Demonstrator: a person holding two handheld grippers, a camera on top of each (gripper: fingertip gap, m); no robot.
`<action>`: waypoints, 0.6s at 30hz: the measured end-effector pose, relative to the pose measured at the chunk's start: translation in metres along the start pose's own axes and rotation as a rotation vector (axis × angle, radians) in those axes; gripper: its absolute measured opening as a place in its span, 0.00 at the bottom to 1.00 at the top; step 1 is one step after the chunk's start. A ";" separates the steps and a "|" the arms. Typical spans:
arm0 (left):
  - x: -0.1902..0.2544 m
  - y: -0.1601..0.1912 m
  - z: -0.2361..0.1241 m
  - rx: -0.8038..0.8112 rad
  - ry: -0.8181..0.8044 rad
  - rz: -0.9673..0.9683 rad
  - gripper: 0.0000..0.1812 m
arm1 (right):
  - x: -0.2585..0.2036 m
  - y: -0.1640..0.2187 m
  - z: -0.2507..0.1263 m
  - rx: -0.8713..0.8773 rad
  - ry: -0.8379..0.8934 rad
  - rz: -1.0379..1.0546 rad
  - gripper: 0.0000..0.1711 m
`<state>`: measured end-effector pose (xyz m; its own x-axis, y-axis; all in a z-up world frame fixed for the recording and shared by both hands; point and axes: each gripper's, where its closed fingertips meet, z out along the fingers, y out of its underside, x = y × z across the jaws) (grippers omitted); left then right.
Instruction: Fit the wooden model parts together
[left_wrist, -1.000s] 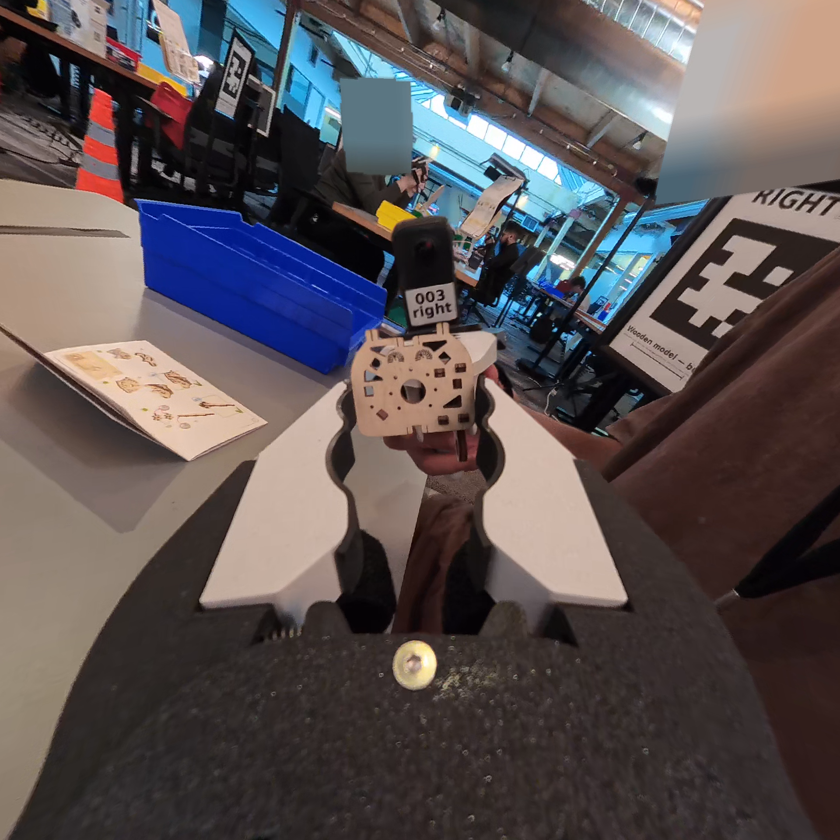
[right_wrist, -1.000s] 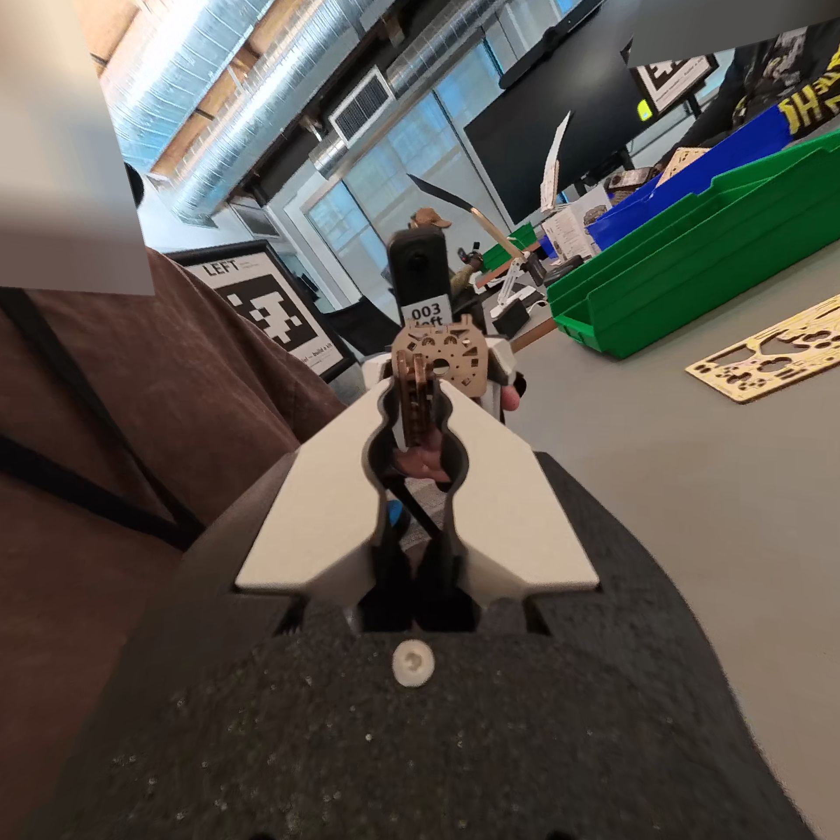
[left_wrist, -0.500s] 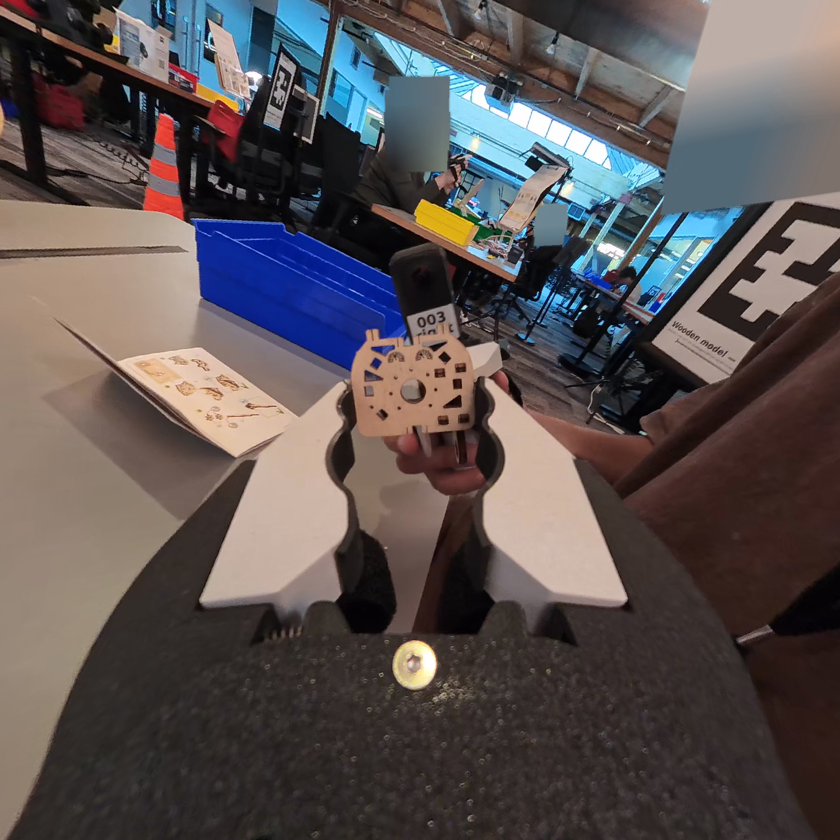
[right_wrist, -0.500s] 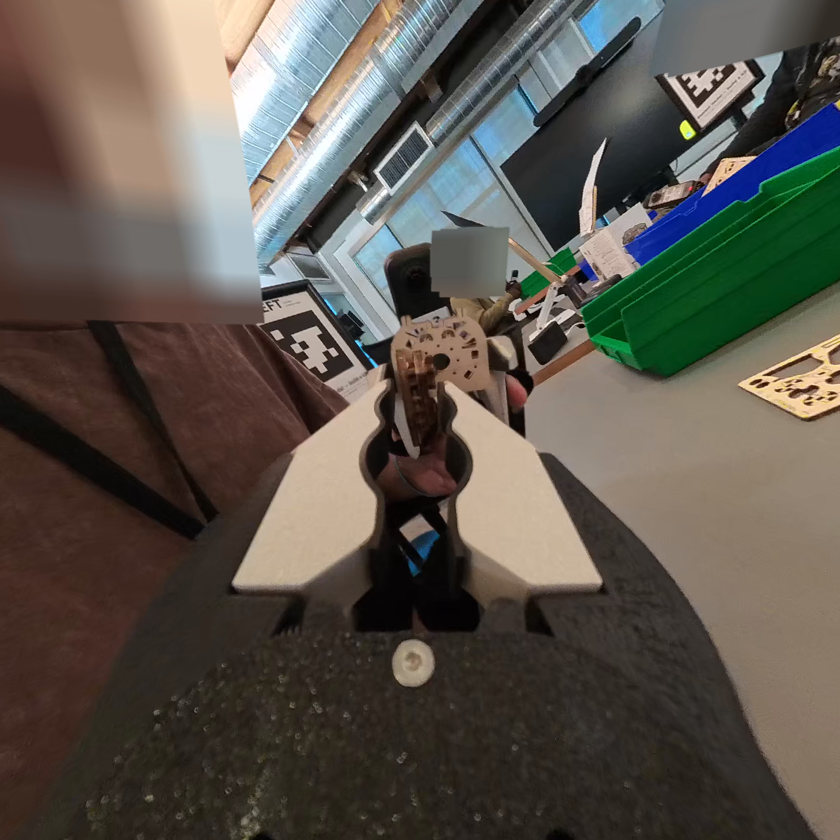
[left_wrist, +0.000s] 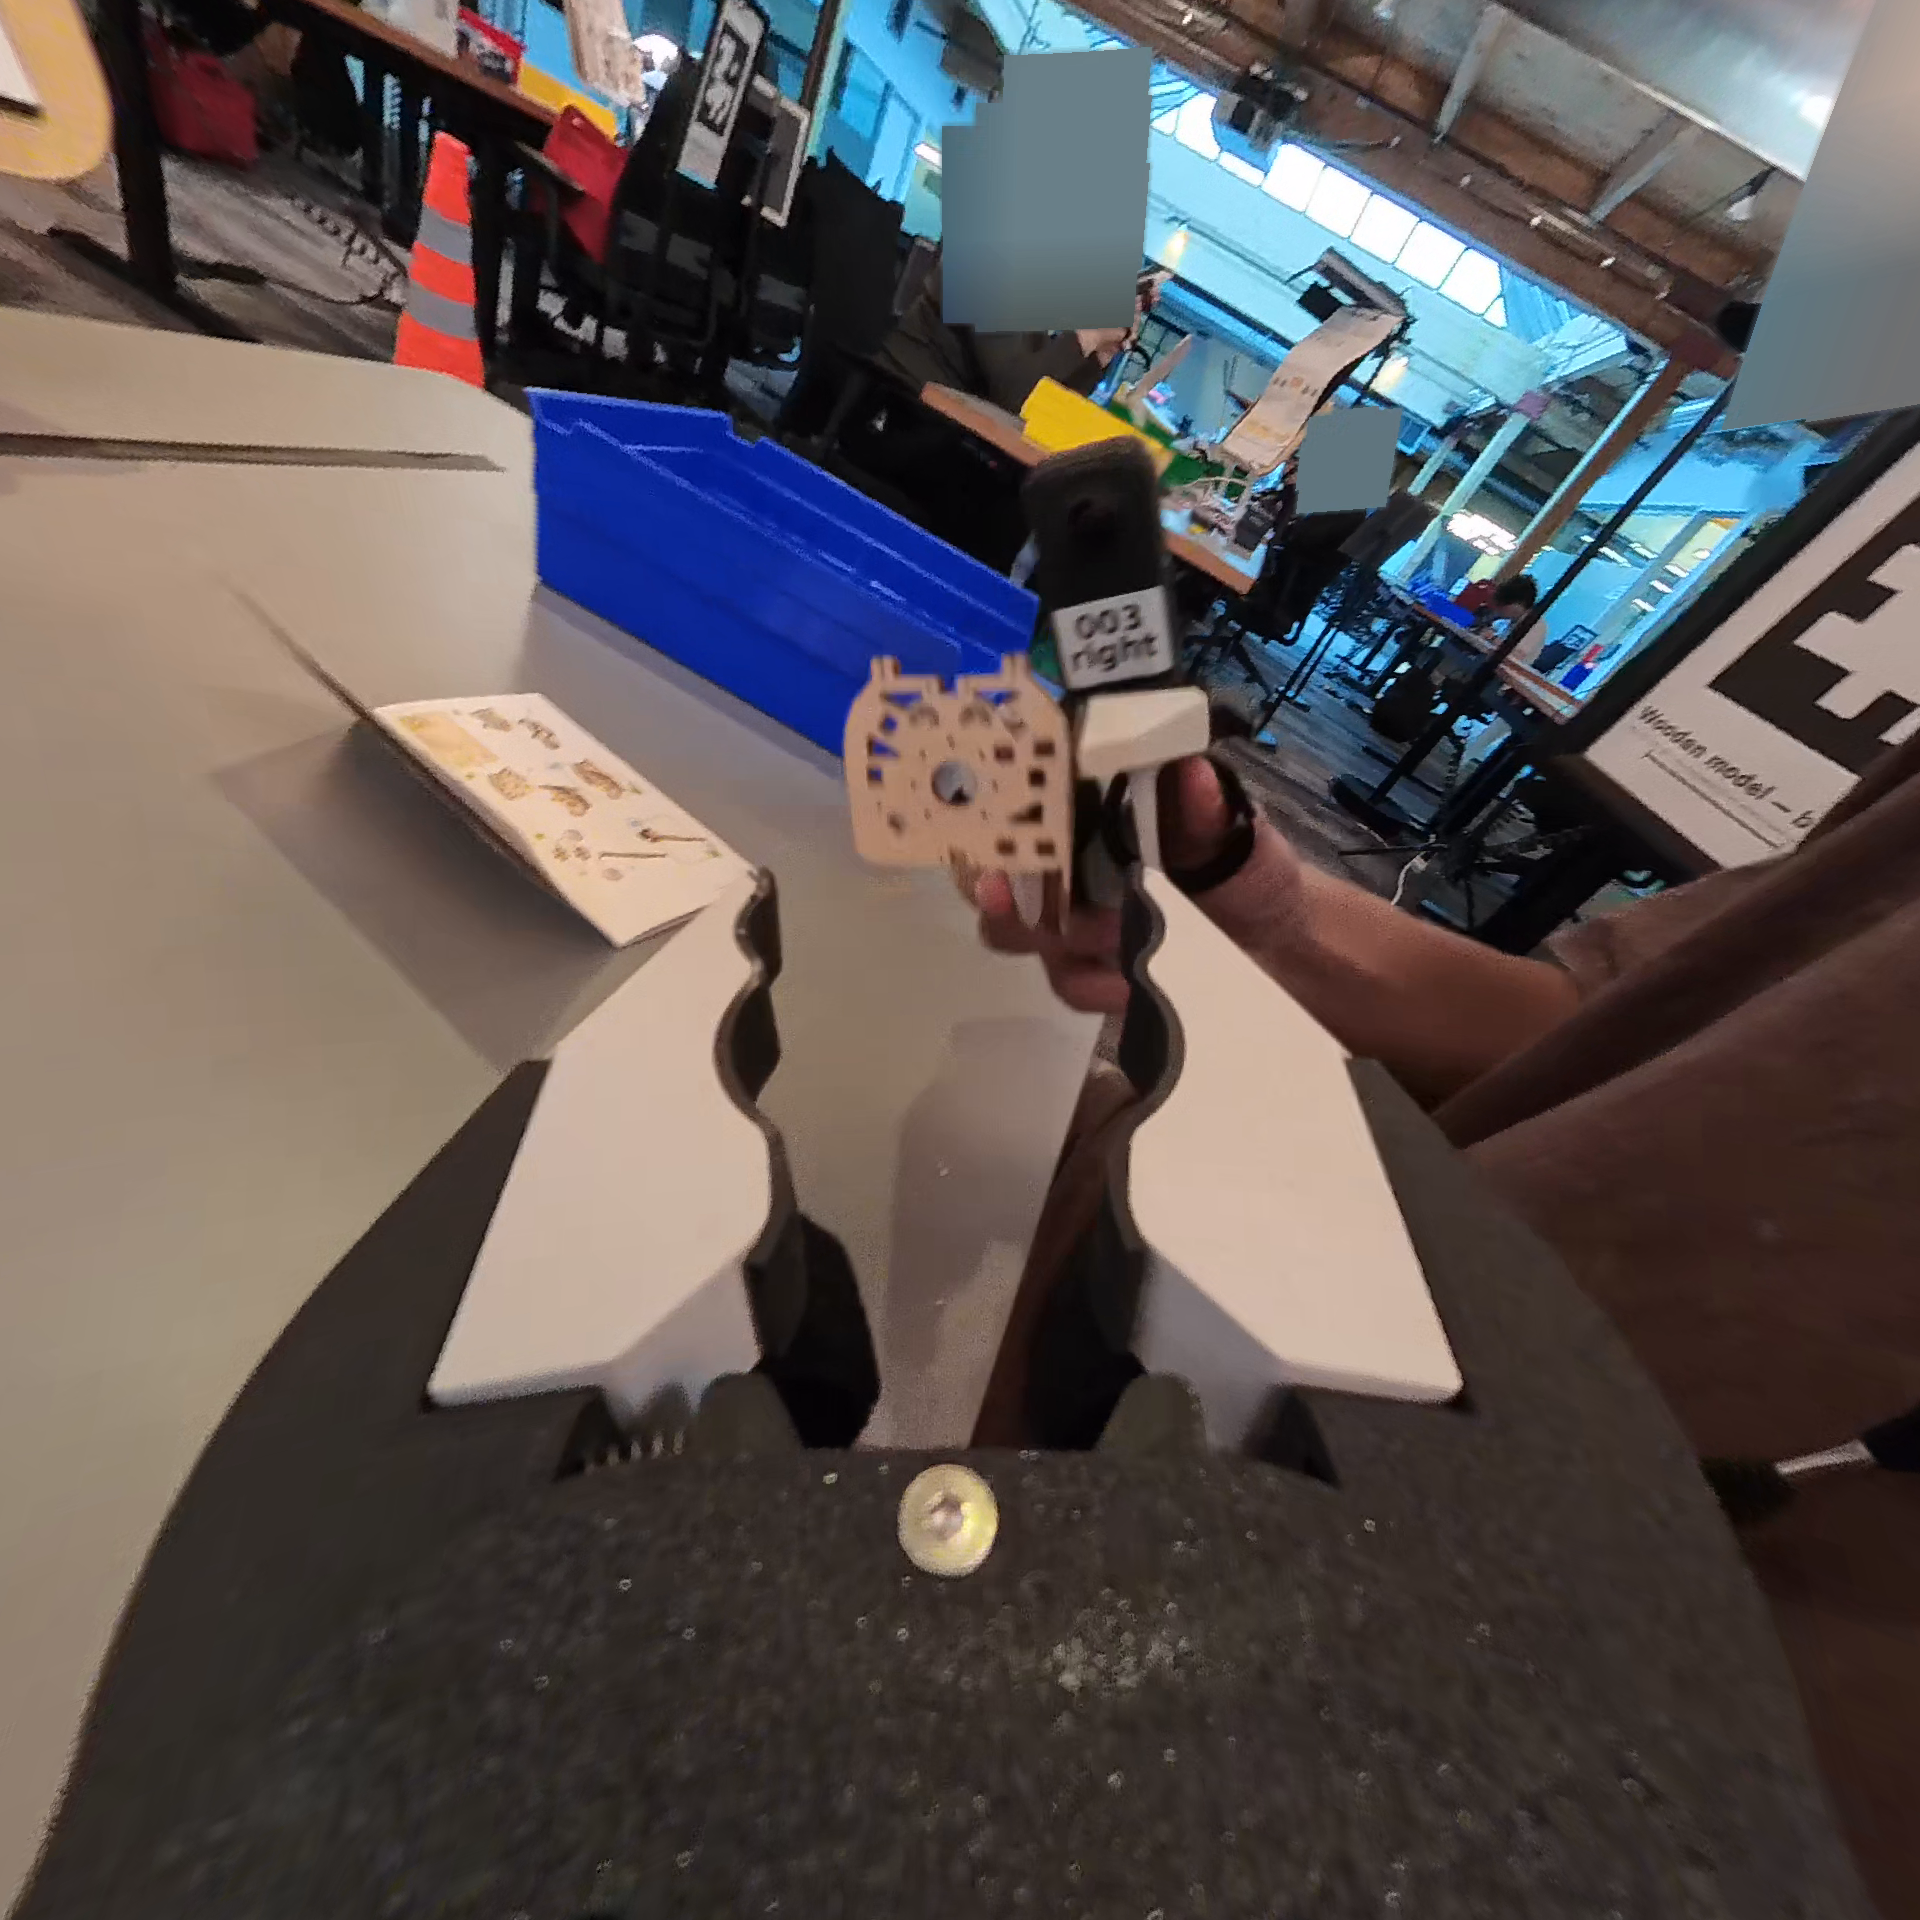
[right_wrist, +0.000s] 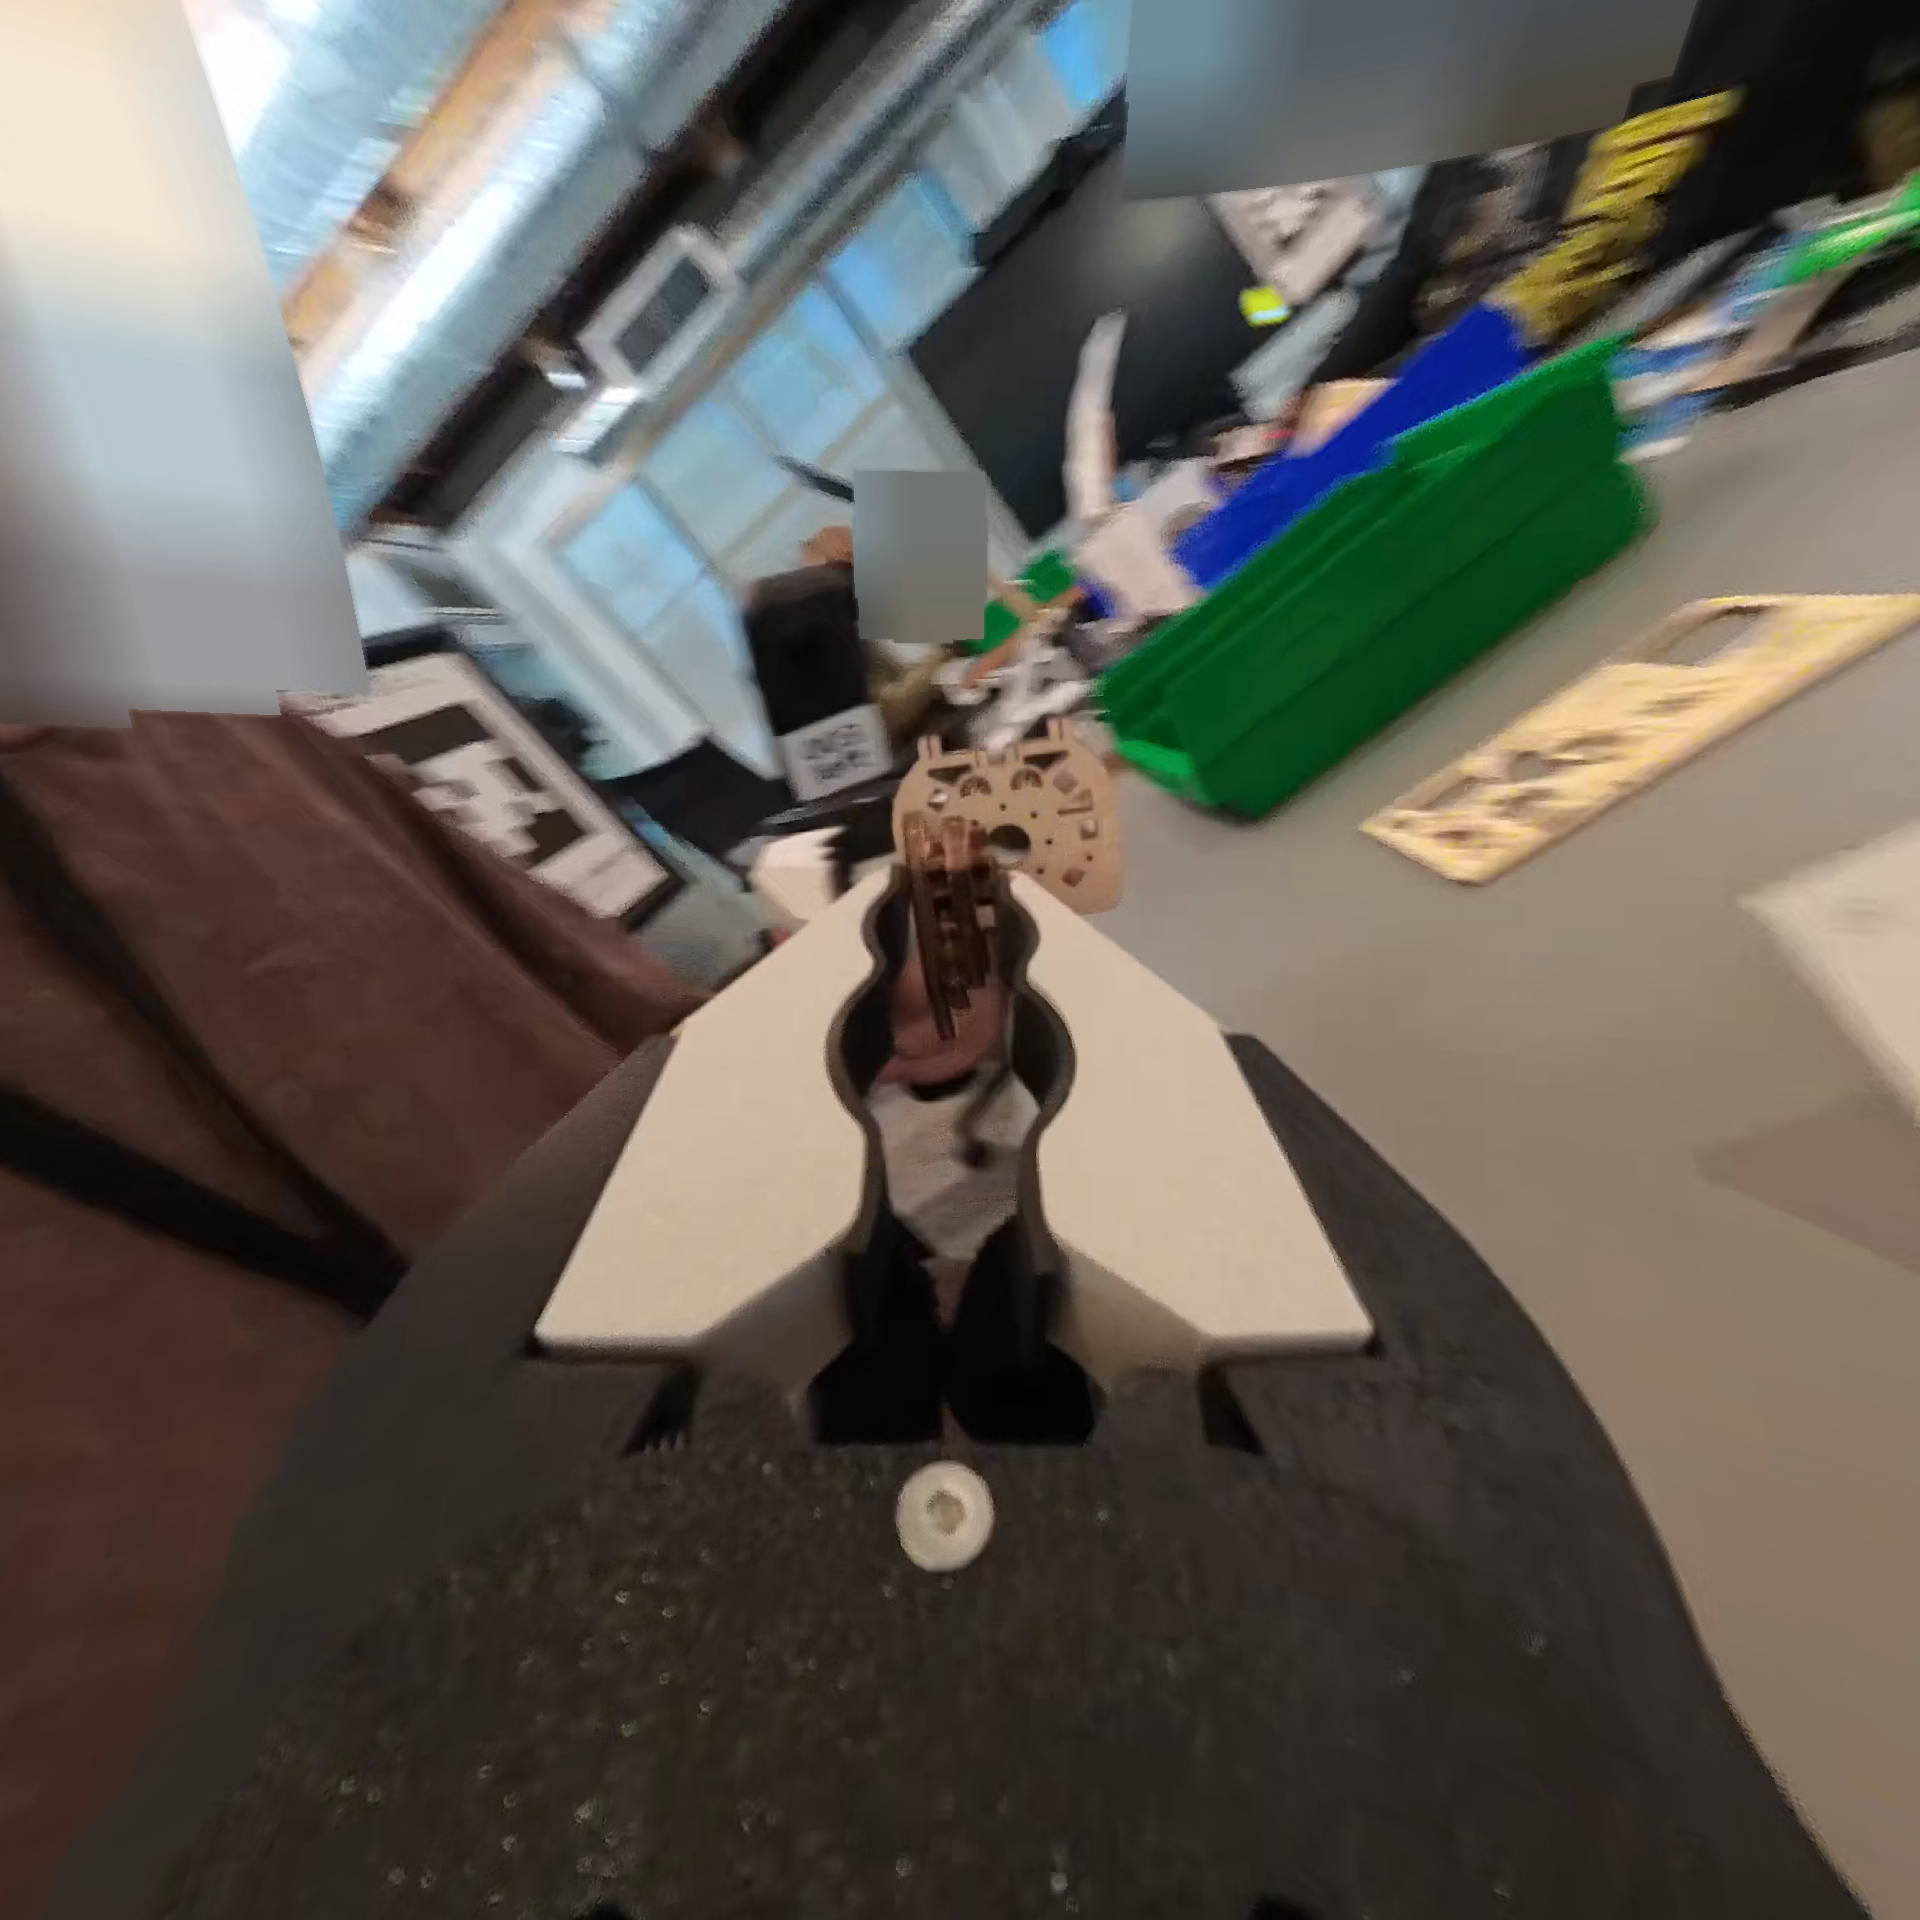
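Observation:
In the left wrist view my left gripper (left_wrist: 948, 899) is open with nothing between its pads. A flat wooden plate (left_wrist: 961, 774) with many cut-outs hangs just beyond its fingertips, touching neither. The plate sits on the end of the wooden piece held by my right gripper (left_wrist: 1112, 831), which faces me from the right. In the right wrist view my right gripper (right_wrist: 951, 894) is shut on a thin stack of wooden parts (right_wrist: 945, 945) seen edge-on. The plate (right_wrist: 1023, 821) stands at the stack's far end. The view is blurred.
A grey table (left_wrist: 260, 935) carries an open instruction booklet (left_wrist: 561, 800) and a blue bin (left_wrist: 748, 561) at the back. In the right wrist view a green bin (right_wrist: 1382, 623) and a wooden sheet with cut-outs (right_wrist: 1621, 738) lie to the right. A person's brown sleeve (left_wrist: 1662, 1143) is close by. My left and right fingertips are right by each other.
My left jaws opened wider and let go of the plate, which now stays on the right gripper's wooden piece. The left gripper drew back a little; the right view swung and blurred.

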<state>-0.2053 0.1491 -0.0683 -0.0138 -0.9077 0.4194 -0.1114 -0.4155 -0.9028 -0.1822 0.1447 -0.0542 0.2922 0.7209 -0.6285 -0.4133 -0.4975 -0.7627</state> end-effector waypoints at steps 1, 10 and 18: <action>-0.007 0.002 -0.001 -0.012 -0.020 0.003 0.35 | 0.017 -0.003 -0.008 -0.009 0.116 -0.029 0.09; -0.067 0.053 0.008 -0.319 -0.350 0.473 0.29 | 0.114 0.023 -0.075 -0.196 0.737 -0.064 0.09; -0.095 0.050 0.044 -0.341 -0.424 0.351 0.26 | 0.123 0.010 -0.113 -0.226 0.825 -0.072 0.09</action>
<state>-0.1662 0.2116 -0.1578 0.2794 -0.9596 -0.0321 -0.4823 -0.1114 -0.8689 -0.0533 0.1742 -0.1565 0.8815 0.2162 -0.4198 -0.2131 -0.6113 -0.7622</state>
